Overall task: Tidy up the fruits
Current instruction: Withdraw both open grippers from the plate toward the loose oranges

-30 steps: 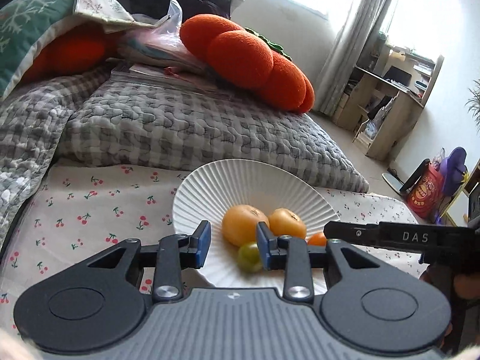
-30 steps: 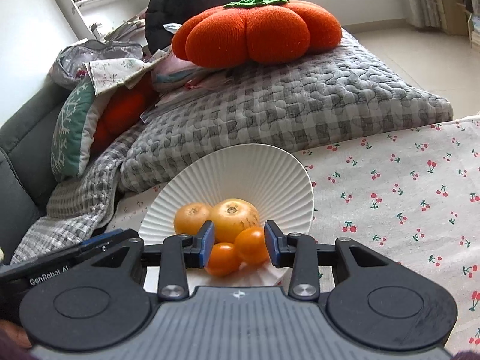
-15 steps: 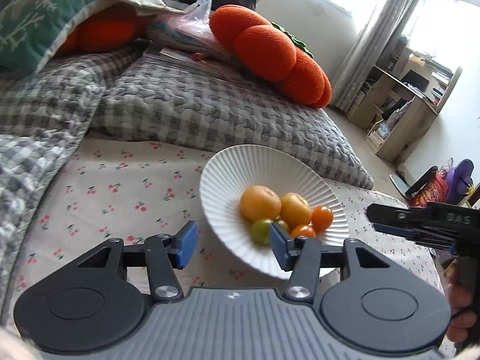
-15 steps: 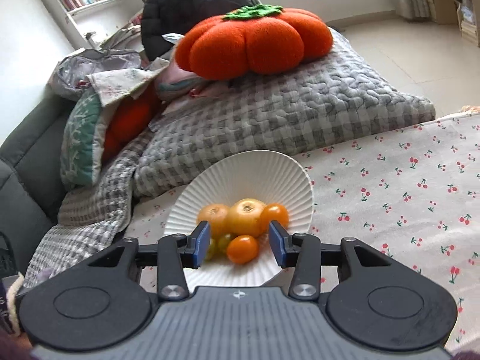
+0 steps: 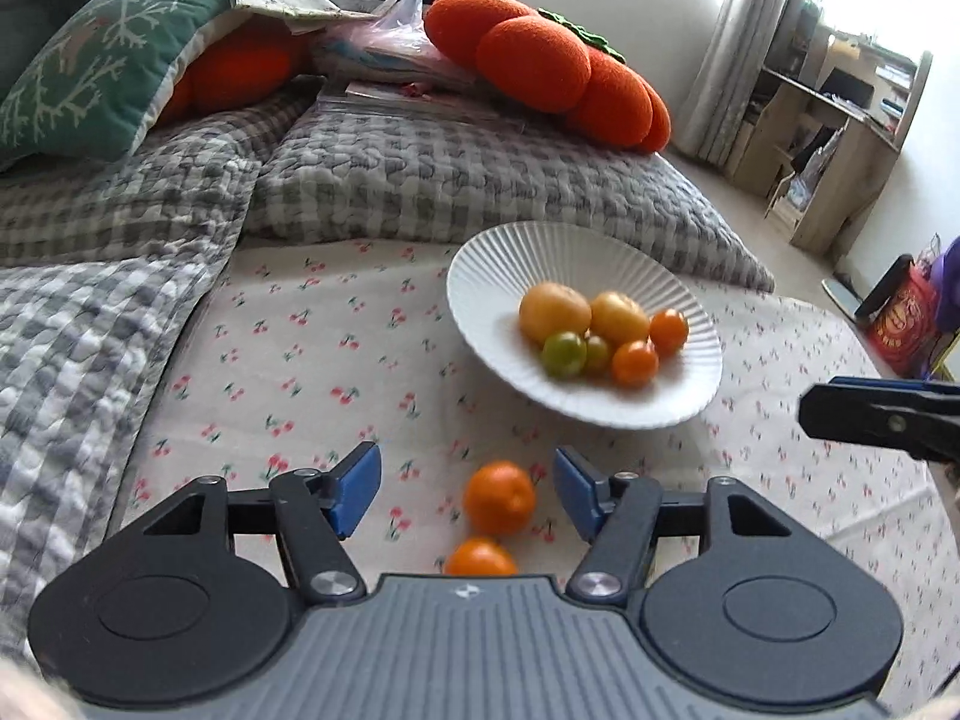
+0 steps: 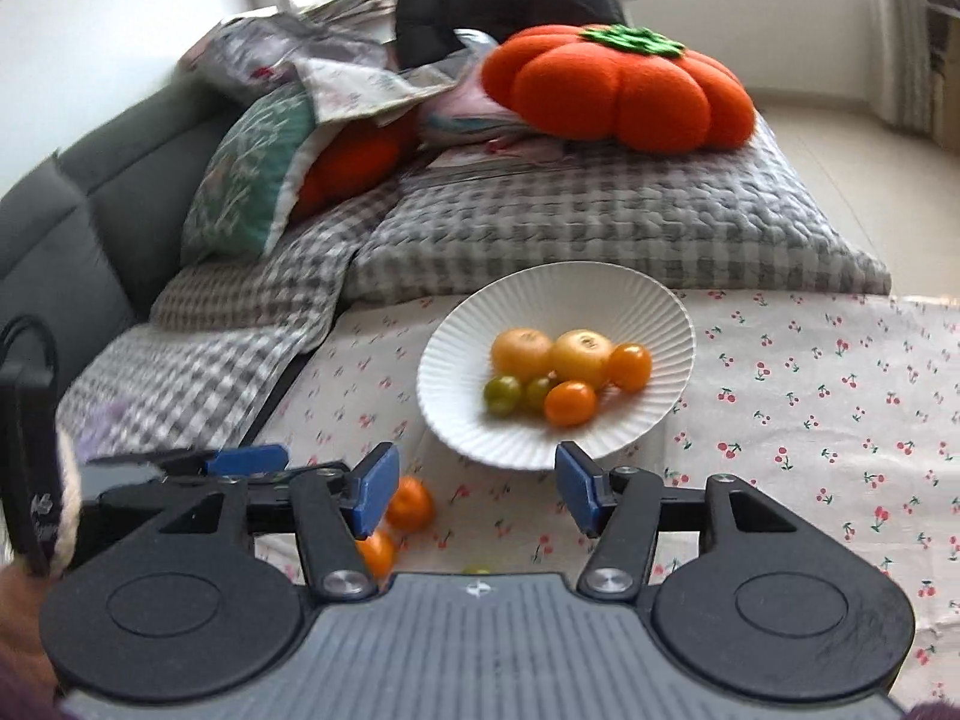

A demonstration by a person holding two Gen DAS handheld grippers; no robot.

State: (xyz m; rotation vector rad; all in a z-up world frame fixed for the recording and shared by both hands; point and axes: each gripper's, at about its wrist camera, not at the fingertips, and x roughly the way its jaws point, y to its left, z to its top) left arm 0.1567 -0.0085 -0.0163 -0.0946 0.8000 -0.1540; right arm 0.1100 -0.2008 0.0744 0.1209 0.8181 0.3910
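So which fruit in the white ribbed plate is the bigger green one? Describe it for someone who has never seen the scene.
Start at the white ribbed plate on the cherry-print cloth, in front of the grey checked quilt. Six fruits cluster in it. Of the two small green ones along the near side, it is the larger green tomato at the cluster's left end, just below the big yellow-orange fruit.

A cloth printed with small red cherries (image 5: 312, 372) covers the flat surface. On it, toward one o'clock from the middle, sits a white ribbed plate (image 5: 498, 276), its far rim close to a grey checked quilted cushion (image 5: 468, 186) that lies along the twelve o'clock edge. A grey checked blanket (image 5: 78, 324) drapes over the cloth at nine o'clock. Two orange fruits (image 5: 499, 498) lie loose on the cloth at six o'clock, just beside each other, apart from the plate.
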